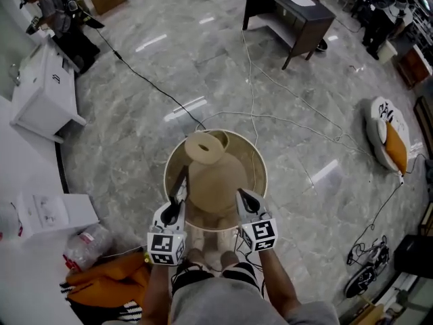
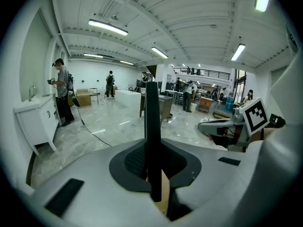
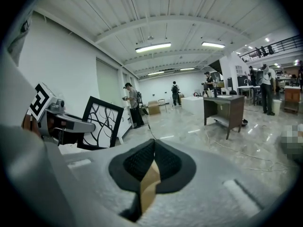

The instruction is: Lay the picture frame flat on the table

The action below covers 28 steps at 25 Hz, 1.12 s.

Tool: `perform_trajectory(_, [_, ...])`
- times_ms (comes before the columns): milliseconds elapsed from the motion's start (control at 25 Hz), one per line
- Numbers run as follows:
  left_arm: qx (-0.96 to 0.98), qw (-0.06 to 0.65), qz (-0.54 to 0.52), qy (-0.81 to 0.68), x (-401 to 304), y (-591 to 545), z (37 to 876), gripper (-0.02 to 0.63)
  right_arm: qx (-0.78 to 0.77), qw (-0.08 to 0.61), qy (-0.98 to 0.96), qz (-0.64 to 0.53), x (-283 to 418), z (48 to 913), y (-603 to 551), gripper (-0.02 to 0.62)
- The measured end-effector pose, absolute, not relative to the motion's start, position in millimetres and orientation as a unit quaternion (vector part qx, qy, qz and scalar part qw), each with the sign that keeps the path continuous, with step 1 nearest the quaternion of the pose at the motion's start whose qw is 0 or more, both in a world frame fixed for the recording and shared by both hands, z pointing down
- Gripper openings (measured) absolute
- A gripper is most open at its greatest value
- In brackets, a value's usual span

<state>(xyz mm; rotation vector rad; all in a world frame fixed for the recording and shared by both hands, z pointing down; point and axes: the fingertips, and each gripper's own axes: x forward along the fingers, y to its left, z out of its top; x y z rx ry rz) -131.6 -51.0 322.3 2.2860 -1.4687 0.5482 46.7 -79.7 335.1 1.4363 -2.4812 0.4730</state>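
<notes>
Now | left hand-held gripper clamps picture frame by its edge (upright) | right hand-held gripper closed, empty

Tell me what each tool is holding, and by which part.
The left tool is shut on the picture frame, clamping its black border at one edge, with the frame upright. The right tool is shut and holds nothing.

A glossy grey marble floor spreads through a large white-walled hall, crossed by loose cables. A dark desk stands at the far side and a white cabinet against the wall. Strip lights line the ribbed ceiling.
</notes>
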Motion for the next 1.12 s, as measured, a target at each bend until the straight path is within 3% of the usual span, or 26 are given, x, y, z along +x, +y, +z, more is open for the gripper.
perform_trajectory(1120, [0.811, 0.268, 0.257, -0.453, -154.7, -84.4, 582.2, 0.05, 0.515, 0.195, -0.798, 0.243, 26.9, 574.9, -101.5, -0.001])
